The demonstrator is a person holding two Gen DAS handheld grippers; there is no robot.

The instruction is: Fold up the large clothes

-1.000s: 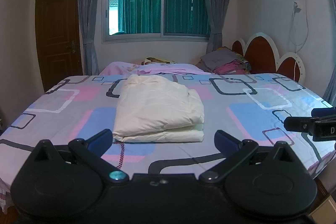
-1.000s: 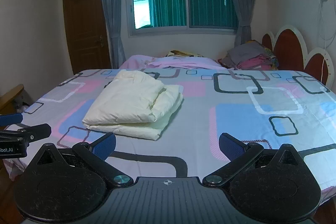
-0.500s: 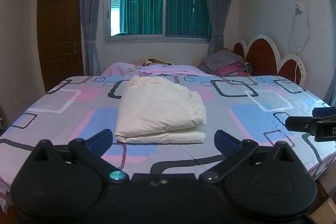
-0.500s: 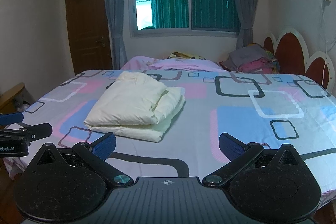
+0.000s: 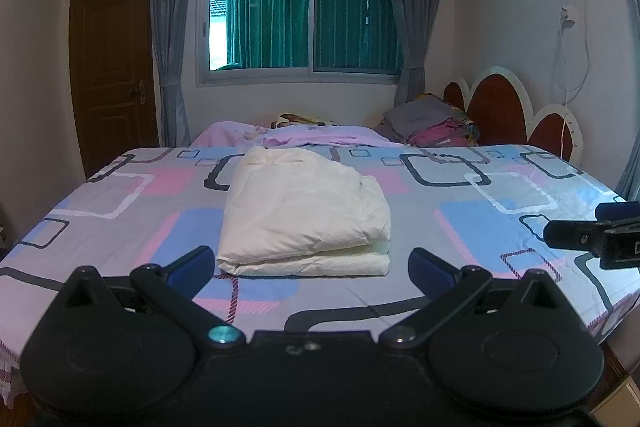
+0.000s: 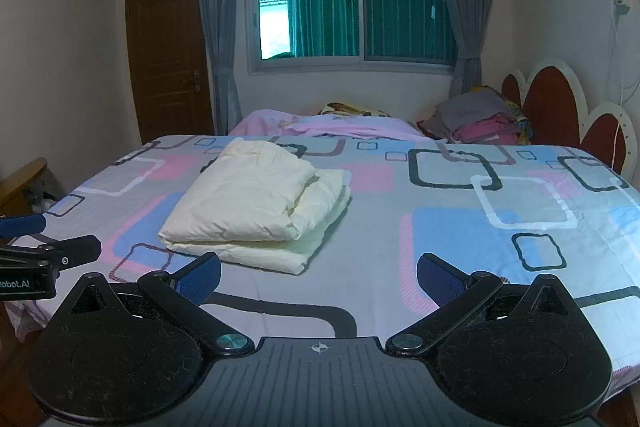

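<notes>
A cream padded garment (image 5: 304,215) lies folded into a thick rectangle on the patterned bed sheet (image 5: 472,227). It also shows in the right wrist view (image 6: 256,211), left of centre. My left gripper (image 5: 312,267) is open and empty, held back from the garment's near edge. My right gripper (image 6: 320,279) is open and empty, to the right of the garment. Each gripper shows at the edge of the other's view.
A stack of folded clothes (image 5: 432,127) sits at the far right by the red headboard (image 5: 504,111). A pink blanket (image 5: 296,137) lies along the far edge. A wooden door (image 5: 112,67) is on the left, a window (image 5: 304,23) behind.
Both grippers have tilted or lifted slightly, so the bed and garment sit lower in the views. The garment has not moved. Both grippers stay open.
</notes>
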